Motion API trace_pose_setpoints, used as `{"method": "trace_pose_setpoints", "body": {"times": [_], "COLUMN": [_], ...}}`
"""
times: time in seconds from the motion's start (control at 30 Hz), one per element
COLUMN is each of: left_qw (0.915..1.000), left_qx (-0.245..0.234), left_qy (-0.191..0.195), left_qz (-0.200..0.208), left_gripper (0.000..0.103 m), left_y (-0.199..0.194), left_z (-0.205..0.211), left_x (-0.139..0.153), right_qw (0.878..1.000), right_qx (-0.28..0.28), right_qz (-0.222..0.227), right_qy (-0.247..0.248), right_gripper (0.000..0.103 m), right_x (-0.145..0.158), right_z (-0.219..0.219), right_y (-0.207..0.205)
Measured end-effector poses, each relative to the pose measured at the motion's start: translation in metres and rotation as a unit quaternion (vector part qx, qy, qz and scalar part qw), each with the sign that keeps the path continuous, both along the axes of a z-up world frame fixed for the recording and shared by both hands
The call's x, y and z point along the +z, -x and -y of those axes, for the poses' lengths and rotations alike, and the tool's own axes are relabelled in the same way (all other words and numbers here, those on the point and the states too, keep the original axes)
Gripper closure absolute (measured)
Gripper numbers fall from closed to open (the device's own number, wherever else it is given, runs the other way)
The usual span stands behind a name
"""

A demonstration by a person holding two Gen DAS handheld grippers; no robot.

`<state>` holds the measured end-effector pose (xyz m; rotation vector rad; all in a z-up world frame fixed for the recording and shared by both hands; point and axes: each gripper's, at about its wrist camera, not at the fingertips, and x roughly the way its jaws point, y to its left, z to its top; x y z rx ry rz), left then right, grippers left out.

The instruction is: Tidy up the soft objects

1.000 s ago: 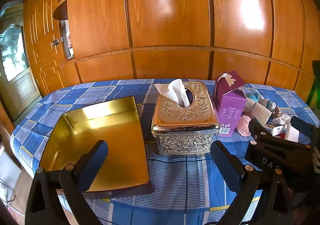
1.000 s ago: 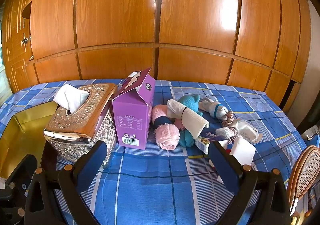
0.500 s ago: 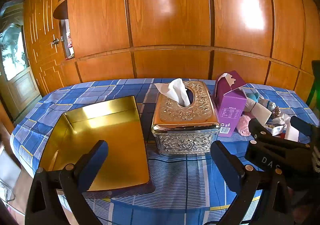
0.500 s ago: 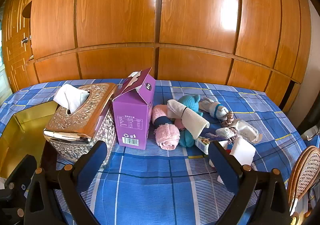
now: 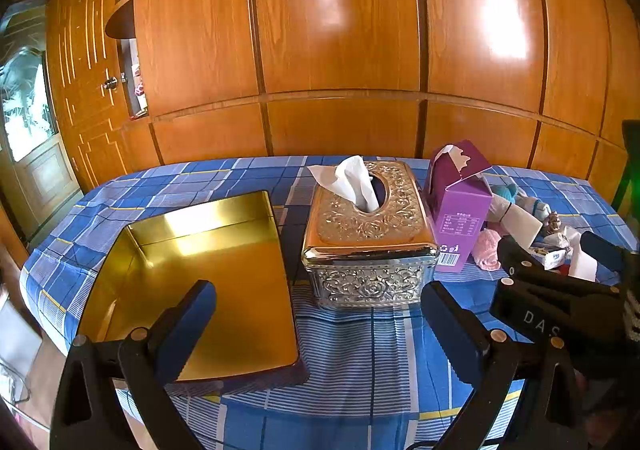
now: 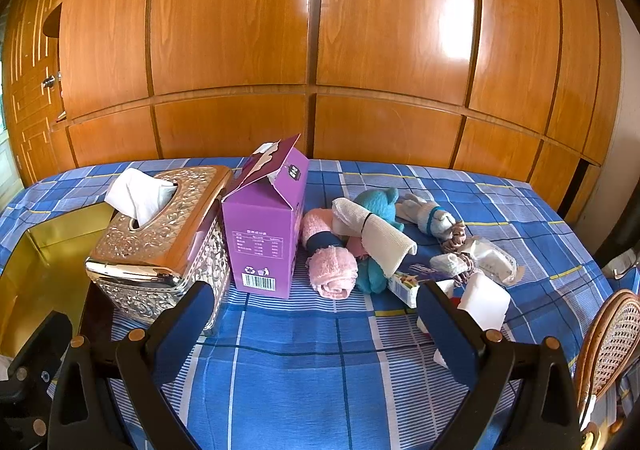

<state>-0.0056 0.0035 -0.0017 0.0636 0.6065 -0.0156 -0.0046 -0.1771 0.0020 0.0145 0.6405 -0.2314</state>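
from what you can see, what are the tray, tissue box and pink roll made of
Tray: looks like gold-toned metal, glossy; it mirrors light on its walls.
Tissue box: apparently embossed metal or metal-plated, shiny floral relief with bright highlights.
Pink roll: soft terry-like cloth, matte, fuzzy loops showing at its rolled end.

Ornate tissue box (image 5: 370, 234) beside purple carton (image 6: 264, 238); wicker chair (image 6: 610, 342) at table edge.

Bright daylight, glare patches on the glossy wood panelling (image 5: 500, 21) (both views), strong fisheye bending, dark vignetted corners, focus sharp.
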Motion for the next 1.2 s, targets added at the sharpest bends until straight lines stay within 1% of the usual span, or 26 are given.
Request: {"method": "trace_pose_setpoints", "body": {"times": [0.47, 0.67, 0.73, 0.87, 0.93, 1.03, 1.2], "left_qw": [1.0000, 0.9999, 0.9996, 0.9971, 0.9957, 0.9913, 0.9802], "left_qx": [-0.004, -0.016, -0.028, -0.069, -0.086, -0.123, -0.185], "left_qy": [-0.002, -0.001, 0.004, 0.028, 0.029, 0.022, 0.024], "left_qz": [0.000, -0.002, -0.005, -0.011, -0.017, -0.040, -0.068], "left_gripper": [0.000, 0.000, 0.000, 0.000, 0.000, 0.000, 0.000], "left_y": [0.003, 0.003, 0.003, 0.001, -0.001, -0.007, -0.019], "left_z": [0.003, 0.007, 0.008, 0.011, 0.015, 0.028, 0.054], "left_x": [-0.001, 0.000, -0.001, -0.002, -0.002, -0.005, -0.005], "right_qw": [1.000, 1.000, 0.999, 0.996, 0.993, 0.987, 0.975], "right_qx": [-0.006, -0.026, -0.040, -0.078, -0.100, -0.137, -0.190], "right_qz": [0.004, 0.007, 0.005, -0.010, -0.016, -0.020, -0.016], "right_qy": [-0.002, -0.006, -0.014, -0.042, -0.055, -0.084, -0.116], "right_gripper": [0.000, 0.000, 0.000, 0.000, 0.000, 0.000, 0.000], "right_x": [0.002, 0.007, 0.009, 0.009, 0.010, 0.011, 0.010], "right_z": [0.005, 0.026, 0.043, 0.091, 0.116, 0.159, 0.212], "right_y": [0.000, -0.001, -0.002, -0.010, -0.012, -0.010, 0.007]}}
